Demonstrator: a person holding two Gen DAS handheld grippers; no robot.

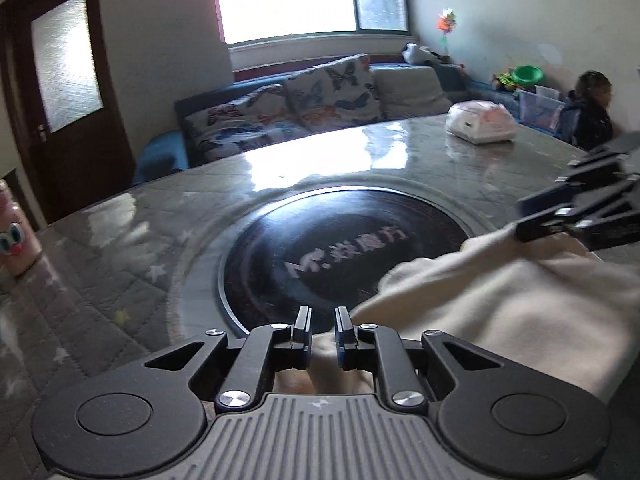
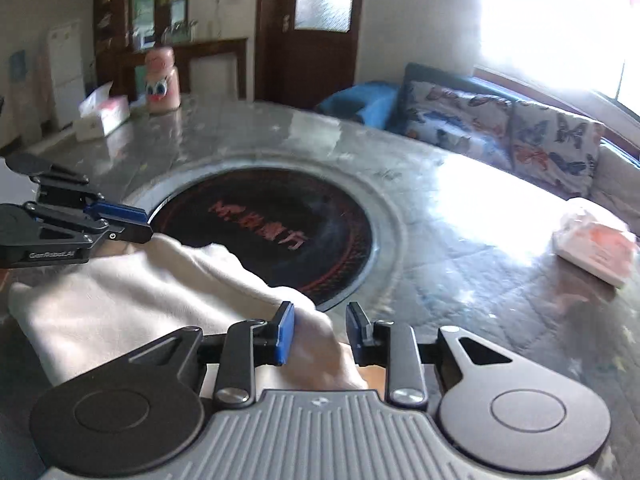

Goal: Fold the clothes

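A cream fleece garment (image 1: 500, 304) lies bunched on the near part of the table, partly over a dark round inset (image 1: 340, 248). My left gripper (image 1: 323, 326) has its jaws nearly together, with a fold of the garment pinched low between the pads. In the right wrist view the left gripper (image 2: 138, 224) sits at the garment's (image 2: 140, 292) far corner, which rises up to it. My right gripper (image 2: 320, 330) is open. The garment's edge rests against its left finger (image 2: 285, 330), and a strip of table shows beside the other finger. The right gripper (image 1: 532, 214) also shows at the garment's right end.
The grey quilted table (image 1: 120, 264) carries a white wrapped package (image 1: 480, 122), a tissue box (image 2: 102, 114) and a pink cartoon bottle (image 2: 162, 80). A butterfly-print sofa (image 1: 288, 108) stands behind the table. A person (image 1: 594, 108) sits at the far right.
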